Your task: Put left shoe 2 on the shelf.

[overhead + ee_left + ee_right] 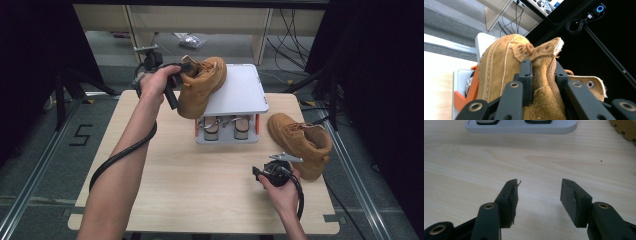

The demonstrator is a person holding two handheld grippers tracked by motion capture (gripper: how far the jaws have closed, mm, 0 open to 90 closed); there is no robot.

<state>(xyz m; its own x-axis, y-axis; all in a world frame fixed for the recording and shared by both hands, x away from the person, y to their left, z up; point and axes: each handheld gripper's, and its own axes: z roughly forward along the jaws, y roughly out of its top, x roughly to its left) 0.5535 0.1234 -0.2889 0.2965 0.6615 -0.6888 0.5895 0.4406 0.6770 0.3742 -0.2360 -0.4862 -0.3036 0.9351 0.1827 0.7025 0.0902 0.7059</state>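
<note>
Tan suede boot (200, 85) held aloft over white rack (237, 90), tongue between left gripper (541, 75) jaws.
Soft, floppy upper; firmer hold at heel collar. Right gripper (539, 195) wide open, empty.

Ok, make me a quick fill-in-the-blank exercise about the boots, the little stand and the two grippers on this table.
1. The left gripper has its fingers around the collar of a tan ____.
2. The second boot lies on the table to the ____ of the grey stand.
3. The right gripper has ____ between its fingers.
4. The lifted boot hangs at the stand's ____ edge.

Missing words: boot; right; nothing; left
</note>
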